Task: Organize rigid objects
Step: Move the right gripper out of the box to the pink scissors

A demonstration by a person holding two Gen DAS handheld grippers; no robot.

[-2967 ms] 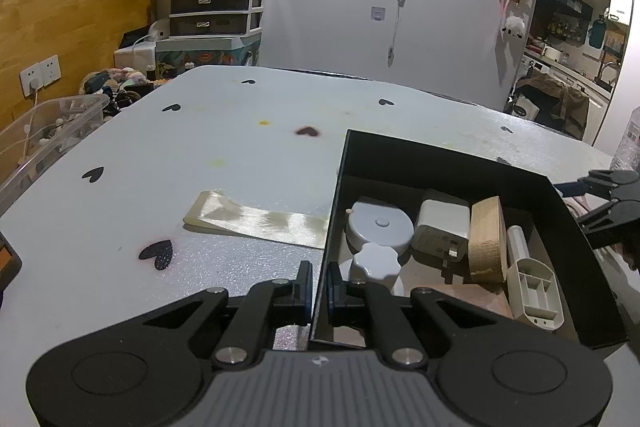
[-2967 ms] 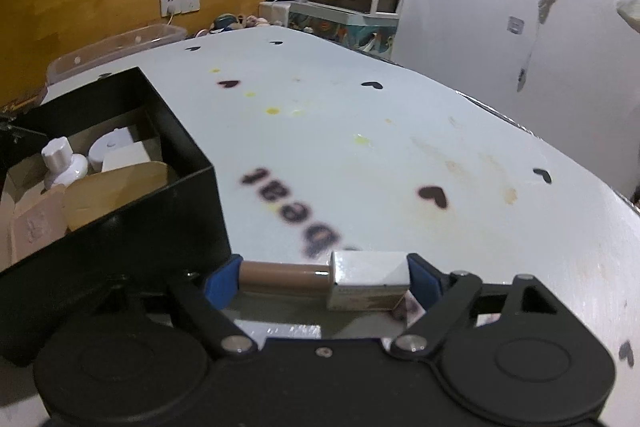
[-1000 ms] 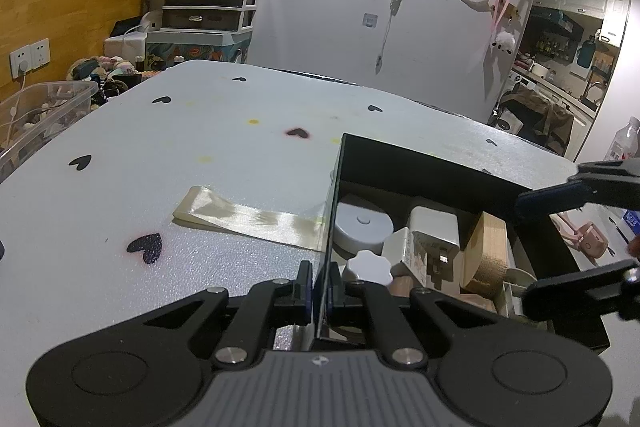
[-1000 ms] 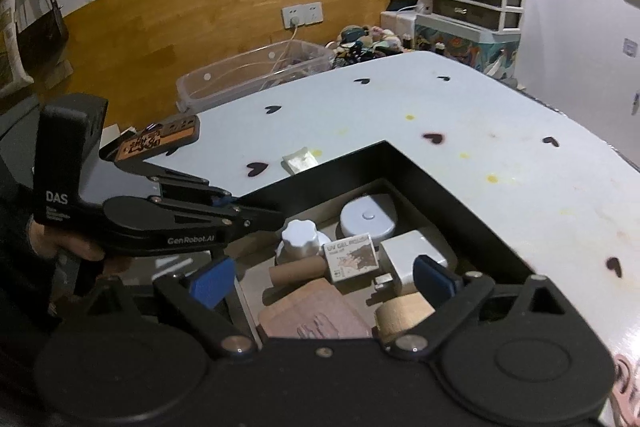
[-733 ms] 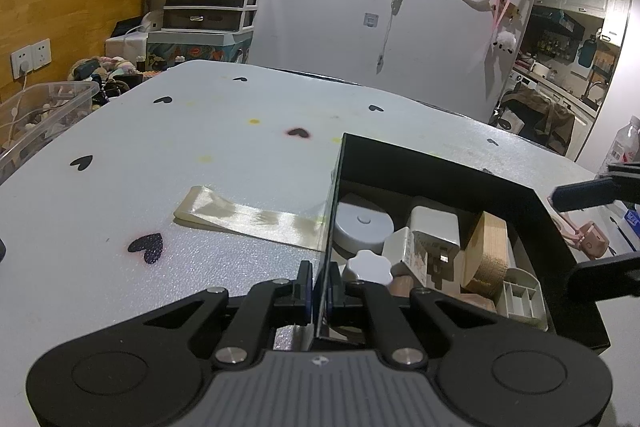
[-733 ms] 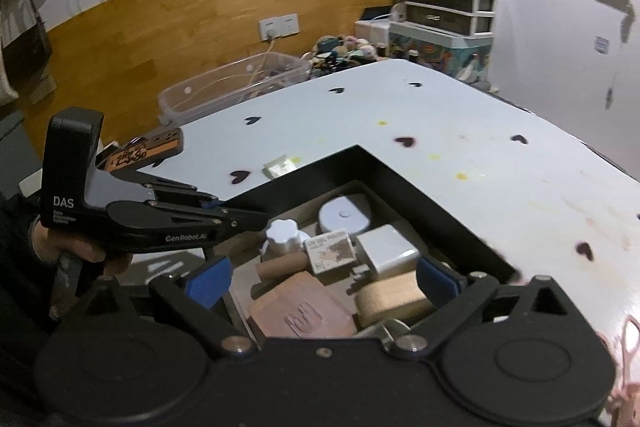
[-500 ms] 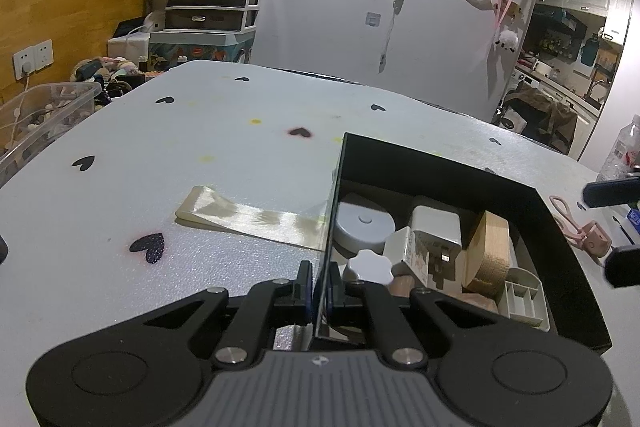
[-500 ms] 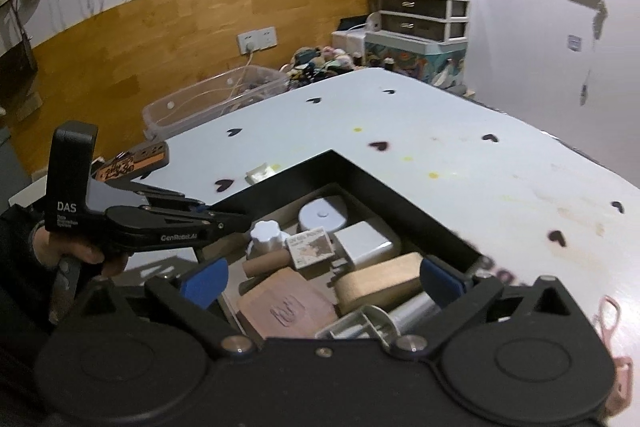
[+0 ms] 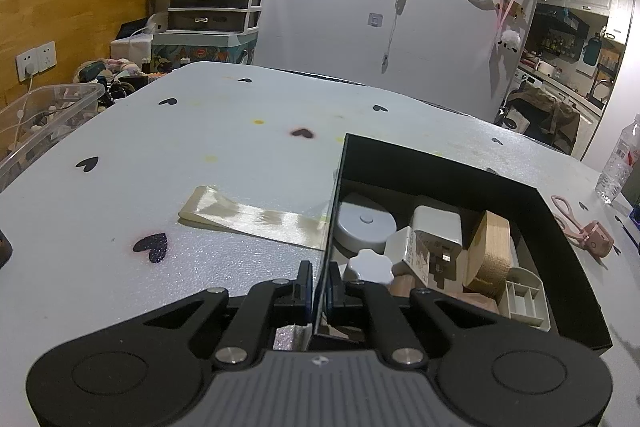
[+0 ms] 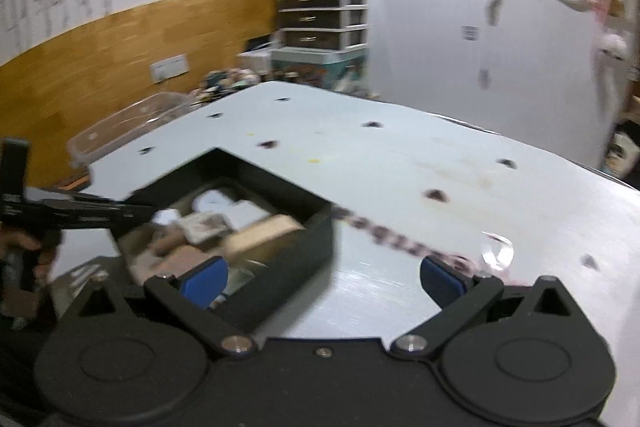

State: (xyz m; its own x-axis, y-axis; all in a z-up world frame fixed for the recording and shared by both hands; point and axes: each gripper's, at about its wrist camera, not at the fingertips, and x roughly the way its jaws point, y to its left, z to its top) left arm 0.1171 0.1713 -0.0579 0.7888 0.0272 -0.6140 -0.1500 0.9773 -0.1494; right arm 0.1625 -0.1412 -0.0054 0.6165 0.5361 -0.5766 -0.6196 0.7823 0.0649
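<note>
Here, the left gripper pinches the matte black box wall — the right gripper spread, empty, above the speckled table.

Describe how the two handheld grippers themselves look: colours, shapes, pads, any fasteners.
Both are matte black plastic. The left gripper has a ribbed grey top plate, two round black discs, angular link arms with silver pivot screws, and narrow blue-edged fingers. The right gripper has the same discs, silver screws and triangular cut-outs, with rounded blue pads. No cables or sleeves show clearly.
</note>
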